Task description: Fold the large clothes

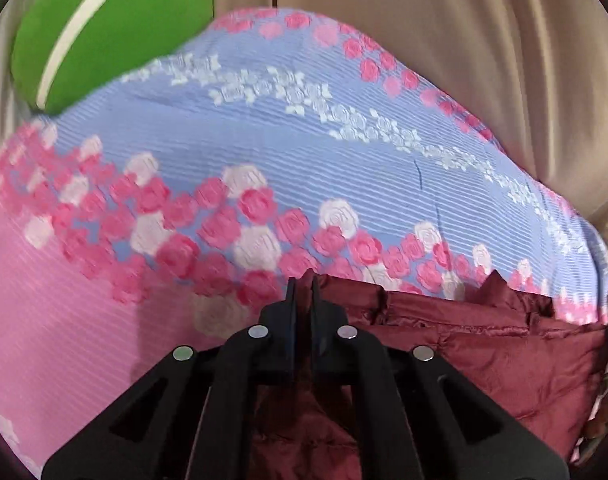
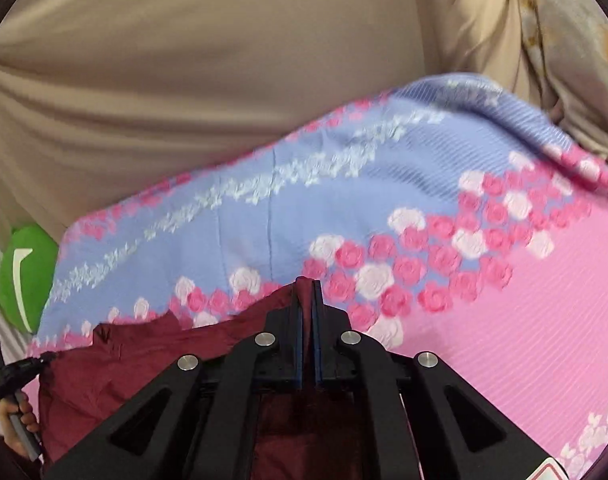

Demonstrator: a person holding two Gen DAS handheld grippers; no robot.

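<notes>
Left wrist view: the left gripper (image 1: 302, 280) is clenched on an edge of the maroon quilted garment (image 1: 483, 344), whose padded fabric runs from between the fingers off to the right and below. In the right wrist view, the right gripper (image 2: 307, 286) is likewise clamped on a fold of the same garment (image 2: 144, 360), which spreads to its left and beneath it. Both grippers point forward and downward over the bed. At the left edge of that view, the person's other hand (image 2: 16, 420) grips a handle. The garment lies on a floral bedspread (image 1: 264, 140), blue and pink with rose patterns. A green cushion (image 1: 104, 28) sits at the far side, and beige curtains (image 2: 184, 60) hang behind the bed.
</notes>
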